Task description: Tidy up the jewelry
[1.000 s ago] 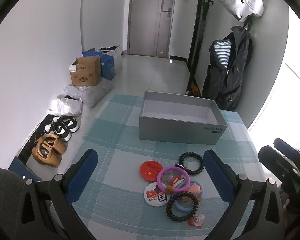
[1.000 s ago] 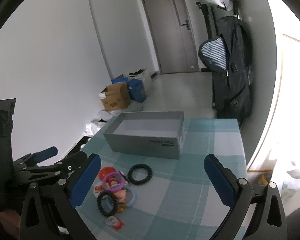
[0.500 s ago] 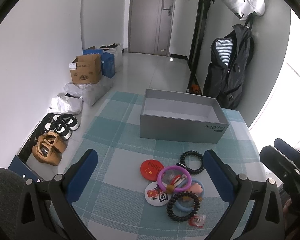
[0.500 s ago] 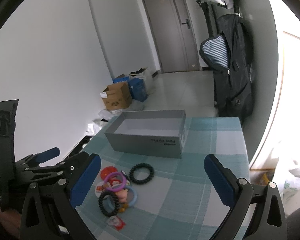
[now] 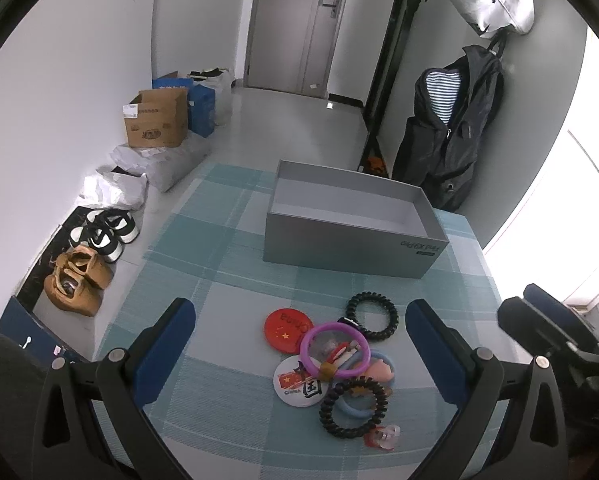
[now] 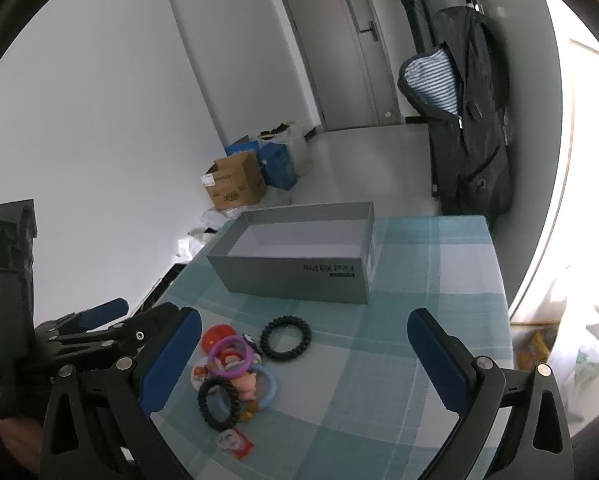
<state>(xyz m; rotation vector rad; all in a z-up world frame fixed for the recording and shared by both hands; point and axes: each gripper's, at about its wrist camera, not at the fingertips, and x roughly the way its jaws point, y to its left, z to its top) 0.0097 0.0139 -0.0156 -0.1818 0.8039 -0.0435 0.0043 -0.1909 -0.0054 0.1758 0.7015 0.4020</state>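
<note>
An empty grey box [image 5: 351, 236] stands on the checked tablecloth, also in the right wrist view [image 6: 299, 264]. In front of it lies a pile: a black coil ring [image 5: 372, 317], a purple ring [image 5: 335, 350], a red badge [image 5: 285, 326], a white badge [image 5: 297, 380], a second black coil ring [image 5: 353, 406] over a blue ring [image 5: 359, 404]. The same pile shows in the right wrist view: black ring [image 6: 285, 339], purple ring [image 6: 232, 356]. My left gripper [image 5: 299, 350] is open above the pile, empty. My right gripper [image 6: 303, 360] is open, empty, to the pile's right.
The table's left edge drops to a floor with shoes [image 5: 103, 232], a tan bag [image 5: 77, 282] and cardboard boxes [image 5: 157, 122]. A dark jacket [image 5: 453, 136] hangs at the back right. A small red-white item [image 5: 383, 436] lies at the pile's near end.
Both grippers have shifted slightly; the box and pile sit a little lower and nearer in the views. Nothing was grasped or moved on the table.
</note>
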